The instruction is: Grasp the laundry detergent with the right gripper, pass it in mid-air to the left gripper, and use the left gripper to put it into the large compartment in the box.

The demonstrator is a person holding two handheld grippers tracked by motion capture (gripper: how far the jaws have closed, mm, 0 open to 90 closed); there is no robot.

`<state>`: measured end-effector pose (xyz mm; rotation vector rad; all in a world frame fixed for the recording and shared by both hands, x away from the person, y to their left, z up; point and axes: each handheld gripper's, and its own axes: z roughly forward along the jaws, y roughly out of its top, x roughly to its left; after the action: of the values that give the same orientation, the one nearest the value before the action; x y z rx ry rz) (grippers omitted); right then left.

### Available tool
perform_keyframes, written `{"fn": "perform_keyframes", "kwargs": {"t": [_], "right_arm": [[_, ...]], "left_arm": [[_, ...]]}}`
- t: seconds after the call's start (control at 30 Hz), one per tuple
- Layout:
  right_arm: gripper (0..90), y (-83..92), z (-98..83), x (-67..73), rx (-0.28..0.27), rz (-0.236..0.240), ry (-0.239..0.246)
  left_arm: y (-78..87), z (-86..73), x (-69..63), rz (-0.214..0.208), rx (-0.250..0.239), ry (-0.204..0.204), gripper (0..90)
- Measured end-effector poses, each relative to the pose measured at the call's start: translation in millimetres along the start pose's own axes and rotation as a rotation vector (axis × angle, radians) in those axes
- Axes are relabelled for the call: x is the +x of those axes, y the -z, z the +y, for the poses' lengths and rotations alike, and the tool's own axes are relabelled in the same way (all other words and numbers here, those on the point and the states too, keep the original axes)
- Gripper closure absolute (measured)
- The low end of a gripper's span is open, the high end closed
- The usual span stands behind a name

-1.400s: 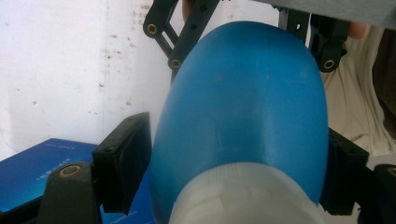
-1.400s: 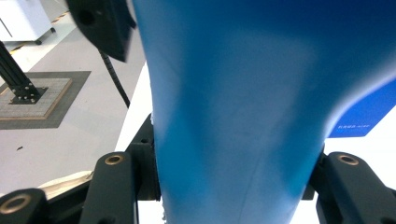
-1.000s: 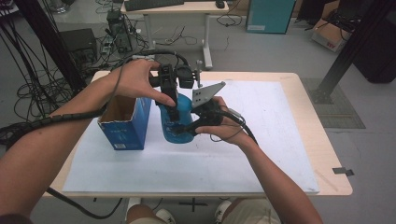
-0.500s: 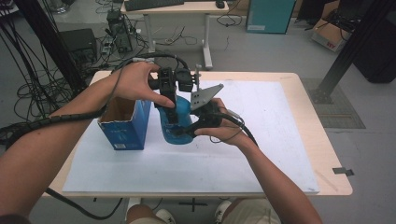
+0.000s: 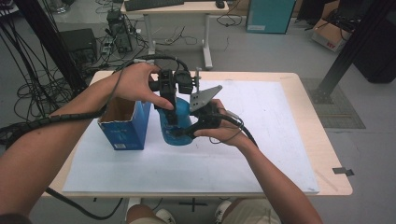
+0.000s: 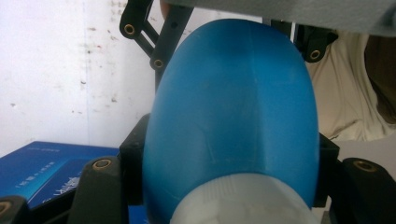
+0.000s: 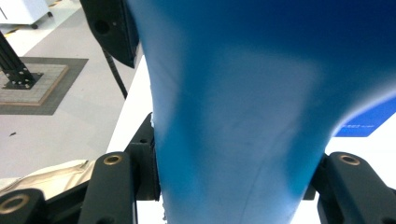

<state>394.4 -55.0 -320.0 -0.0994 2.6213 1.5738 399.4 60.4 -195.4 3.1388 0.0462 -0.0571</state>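
Note:
A blue plastic bottle with a white cap stands on the white sheet, right of an open blue carton. My left gripper reaches down over the bottle from above and is shut on its upper body, the cap close to the camera. From the right, my right gripper is shut on the bottle's lower body, a black jaw pressing on each side. Both hands hold their grippers close together over the bottle.
The carton stands just left of the bottle, its top open. The sheet covers most of the wooden table. Beyond the table are a desk, cables on the floor and a black post.

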Motion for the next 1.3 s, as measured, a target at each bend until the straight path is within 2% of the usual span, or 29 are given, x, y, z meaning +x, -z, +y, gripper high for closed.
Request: {"fn": "perform_keyframes", "kwargs": {"t": [0.03, 0.2, 0.23, 0.3, 0.57, 0.7, 0.73, 0.9, 0.93, 1.0, 1.03, 1.23, 1.3], "right_arm": [[43.4, 0.6, -0.9, 1.0, 0.003, 0.003, -0.016], [43.4, 1.1, -3.9, 0.1, -0.005, 0.001, -0.009], [43.4, 2.0, -4.2, 1.3, 0.006, 0.000, -0.025], [43.4, 1.7, -4.6, 0.1, -0.005, 0.001, -0.010], [43.3, 1.5, -4.7, 1.0, -0.001, 0.006, -0.011], [43.3, -0.5, -4.5, 2.7, 0.004, 0.016, -0.015], [43.3, -1.2, -4.6, 2.8, 0.002, 0.019, -0.012], [43.3, -1.9, -4.6, 3.0, -0.001, 0.021, -0.012], [43.2, -1.8, -4.5, 2.9, -0.001, 0.022, -0.012], [43.2, -2.0, -4.4, 3.1, -0.003, 0.027, -0.012], [43.2, -2.2, -4.3, 3.0, -0.005, 0.025, -0.010], [43.0, -3.0, -4.7, 3.6, -0.007, 0.027, -0.010], [43.0, -2.8, -4.6, 3.7, -0.009, 0.028, -0.011]], "left_arm": [[0.0, 0.6, 0.4, -0.009, 0.003, 0.001, 37.6], [-2.1, 2.7, 1.1, -0.007, 0.002, -0.003, 37.7], [-2.0, 3.3, 1.1, -0.009, 0.003, 0.002, 37.7], [-1.3, 3.9, 0.6, -0.003, 0.000, 0.000, 37.7], [-3.0, 3.4, 0.3, -0.007, 0.008, -0.011, 37.8], [-3.7, 3.0, -1.1, -0.014, 0.030, -0.018, 38.1], [-3.4, 2.4, -2.8, -0.018, 0.044, 0.006, 38.1], [-2.7, 1.5, -3.4, -0.014, 0.043, 0.007, 38.2], [-1.8, 1.9, -2.7, -0.026, 0.050, 0.005, 38.2], [-2.3, 1.5, -3.9, -0.004, 0.043, 0.003, 38.2], [-2.9, 0.6, -7.6, -0.010, 0.040, 0.060, 38.2], [-3.4, 0.6, -8.9, -0.002, 0.038, 0.065, 38.2], [-2.2, 1.3, -8.7, -0.012, 0.046, 0.070, 38.2]]}}
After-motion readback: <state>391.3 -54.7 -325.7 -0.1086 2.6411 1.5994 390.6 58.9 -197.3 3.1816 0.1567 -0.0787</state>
